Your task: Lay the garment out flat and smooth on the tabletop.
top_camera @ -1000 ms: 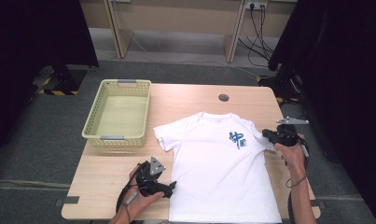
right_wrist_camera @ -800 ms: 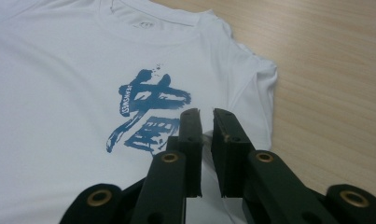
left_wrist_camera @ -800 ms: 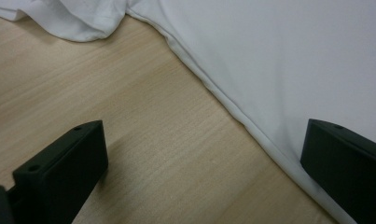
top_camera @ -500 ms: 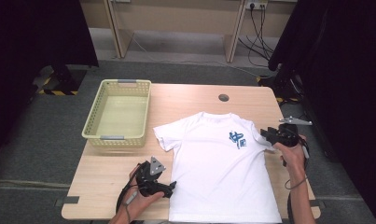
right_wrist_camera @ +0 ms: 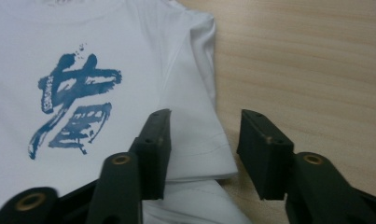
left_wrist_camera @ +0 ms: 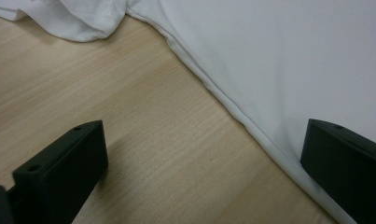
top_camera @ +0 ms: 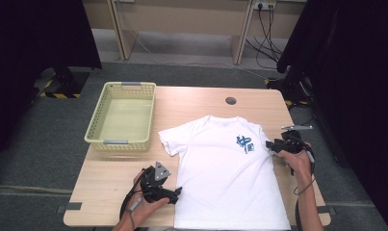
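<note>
A yellow basket [top_camera: 122, 118] blocks the table's [top_camera: 191, 103] far-left corner; elsewhere lies open.

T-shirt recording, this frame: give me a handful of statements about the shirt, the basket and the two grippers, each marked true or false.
1. The white T-shirt lies spread flat on the table. True.
2. The yellow basket holds a folded garment. False: nothing lies in it.
3. The right gripper is open, with the hem of the shirt's sleeve between its jaws. True.
4. The left gripper is shut on the shirt's side edge. False: its jaws stand wide apart, either side of that edge.
5. The blue print sits on the side of the chest near the basket. False: it is on the side near the right gripper.
</note>
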Demonstrator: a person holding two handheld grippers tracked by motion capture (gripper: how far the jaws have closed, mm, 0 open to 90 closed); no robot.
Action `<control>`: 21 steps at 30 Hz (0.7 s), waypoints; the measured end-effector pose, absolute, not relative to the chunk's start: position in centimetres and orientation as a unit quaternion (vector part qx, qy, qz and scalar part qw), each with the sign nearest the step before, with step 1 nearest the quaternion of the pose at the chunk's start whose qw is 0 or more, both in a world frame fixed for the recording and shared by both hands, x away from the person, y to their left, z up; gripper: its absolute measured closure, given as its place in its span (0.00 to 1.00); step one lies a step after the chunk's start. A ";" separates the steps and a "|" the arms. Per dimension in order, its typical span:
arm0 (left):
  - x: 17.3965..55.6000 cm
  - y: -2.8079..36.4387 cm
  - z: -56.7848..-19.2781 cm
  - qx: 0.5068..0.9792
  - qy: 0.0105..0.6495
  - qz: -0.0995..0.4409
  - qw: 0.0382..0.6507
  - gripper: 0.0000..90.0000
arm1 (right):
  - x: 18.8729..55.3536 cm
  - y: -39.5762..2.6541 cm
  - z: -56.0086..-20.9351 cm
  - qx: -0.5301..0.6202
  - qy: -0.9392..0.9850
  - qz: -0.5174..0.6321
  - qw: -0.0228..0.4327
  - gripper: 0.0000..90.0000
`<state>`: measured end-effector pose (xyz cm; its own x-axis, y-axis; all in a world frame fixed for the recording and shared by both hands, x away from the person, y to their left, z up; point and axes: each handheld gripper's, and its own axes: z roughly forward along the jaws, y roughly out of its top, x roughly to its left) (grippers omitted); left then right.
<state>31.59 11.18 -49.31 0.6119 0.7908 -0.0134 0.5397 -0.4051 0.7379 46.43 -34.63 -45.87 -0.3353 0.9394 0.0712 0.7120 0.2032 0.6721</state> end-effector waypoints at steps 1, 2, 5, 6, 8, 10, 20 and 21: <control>31.6 11.2 -49.3 0.821 0.405 0.173 0.364 0.00 | 46.4 -34.6 -46.0 0.543 0.758 0.311 0.184 0.68; 31.6 11.2 -49.3 0.820 0.406 0.172 0.365 0.00 | 46.4 -34.6 -46.0 0.535 0.762 0.312 0.187 0.75; 31.6 11.2 -49.3 0.821 0.405 0.173 0.364 0.00 | 46.2 -34.7 -45.9 0.517 0.768 0.319 0.201 0.89; 31.6 11.2 -49.3 0.821 0.405 0.173 0.365 0.00 | 46.1 -34.7 -45.7 0.514 0.768 0.321 0.206 0.91; 31.6 11.2 -49.3 0.821 0.405 0.173 0.365 0.00 | 46.0 -34.9 -45.3 0.511 0.768 0.320 0.216 0.94; 31.6 11.2 -49.3 0.820 0.405 0.172 0.365 0.00 | 46.0 -35.1 -44.9 0.507 0.769 0.317 0.227 0.97; 31.6 11.2 -49.3 0.820 0.405 0.172 0.365 0.00 | 46.9 -35.9 -44.6 0.516 0.746 0.304 0.292 0.80; 31.6 11.2 -49.3 0.821 0.405 0.173 0.364 0.00 | 46.9 -35.8 -44.6 0.518 0.744 0.306 0.292 0.75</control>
